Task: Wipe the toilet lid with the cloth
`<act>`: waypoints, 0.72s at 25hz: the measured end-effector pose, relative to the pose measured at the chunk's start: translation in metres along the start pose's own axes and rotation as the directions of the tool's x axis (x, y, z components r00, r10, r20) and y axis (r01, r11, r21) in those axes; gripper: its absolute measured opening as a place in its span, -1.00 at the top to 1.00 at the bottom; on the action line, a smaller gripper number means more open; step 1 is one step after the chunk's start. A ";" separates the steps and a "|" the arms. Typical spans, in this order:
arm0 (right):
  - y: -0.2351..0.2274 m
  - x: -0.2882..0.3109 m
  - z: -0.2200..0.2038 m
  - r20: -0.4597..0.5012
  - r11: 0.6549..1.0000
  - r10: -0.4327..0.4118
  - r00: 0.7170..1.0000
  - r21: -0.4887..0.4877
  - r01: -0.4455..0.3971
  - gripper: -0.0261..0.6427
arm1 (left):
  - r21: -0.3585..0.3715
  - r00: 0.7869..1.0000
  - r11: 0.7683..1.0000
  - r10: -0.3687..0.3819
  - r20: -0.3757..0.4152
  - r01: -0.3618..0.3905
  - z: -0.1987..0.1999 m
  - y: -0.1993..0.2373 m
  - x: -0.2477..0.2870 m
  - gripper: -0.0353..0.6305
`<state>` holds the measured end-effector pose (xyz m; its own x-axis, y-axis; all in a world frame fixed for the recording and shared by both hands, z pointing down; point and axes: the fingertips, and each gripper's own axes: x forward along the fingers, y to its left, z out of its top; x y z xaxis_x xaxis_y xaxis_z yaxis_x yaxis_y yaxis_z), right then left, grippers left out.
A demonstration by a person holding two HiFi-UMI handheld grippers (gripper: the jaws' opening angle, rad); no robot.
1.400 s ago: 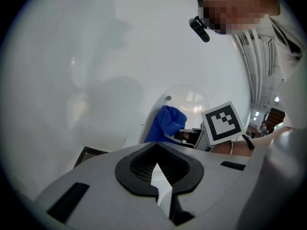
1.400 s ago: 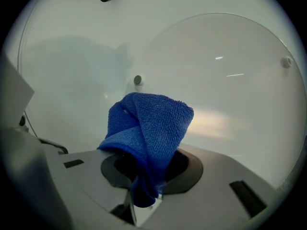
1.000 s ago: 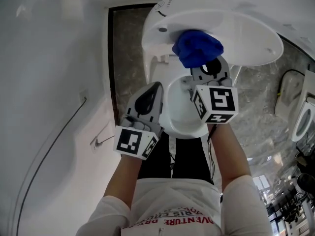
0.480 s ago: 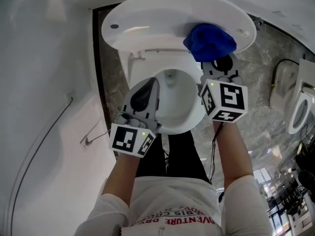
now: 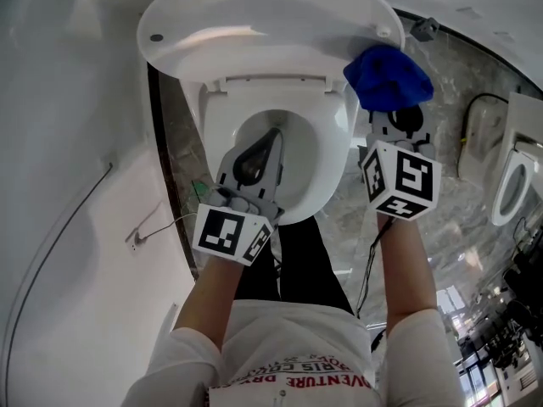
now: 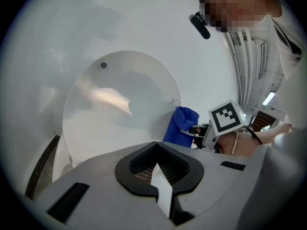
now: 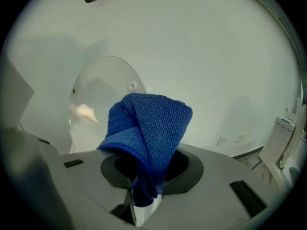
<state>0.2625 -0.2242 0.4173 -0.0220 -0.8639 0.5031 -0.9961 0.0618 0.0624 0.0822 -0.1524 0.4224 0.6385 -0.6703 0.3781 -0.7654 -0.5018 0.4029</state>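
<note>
The white toilet lid (image 5: 254,24) stands raised above the seat (image 5: 335,142) and the open bowl. My right gripper (image 5: 397,119) is shut on a bunched blue cloth (image 5: 386,75), which sits at the lid's right edge; I cannot tell if it touches. In the right gripper view the cloth (image 7: 148,128) rises from between the jaws, with the lid (image 7: 103,95) behind it to the left. My left gripper (image 5: 270,138) hovers over the bowl, shut and holding nothing. In the left gripper view the lid (image 6: 115,104) fills the middle and the cloth (image 6: 181,126) hangs at its right edge.
A white wall with a thin cable (image 5: 85,202) curves along the left. Marble floor (image 5: 458,210) lies to the right, with another white fixture (image 5: 509,176) at the far right. A small dark fitting (image 5: 422,29) sits behind the lid's right edge.
My right gripper has carried the cloth rightward across the lid, from near its middle to its right edge. The left gripper has stayed over the bowl.
</note>
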 end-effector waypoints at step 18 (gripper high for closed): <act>0.231 0.044 -0.065 -0.094 0.928 0.370 0.924 -0.005 -0.372 0.66 | -0.066 0.969 0.967 0.246 0.001 -0.246 -0.021 0.127 -0.077 0.88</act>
<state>0.0371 -0.2154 0.5094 -0.3806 -0.7289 0.5691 -0.9161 0.3810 -0.1246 -0.0625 -0.1528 0.4620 0.4304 -0.7739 0.4646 -0.8918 -0.2849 0.3515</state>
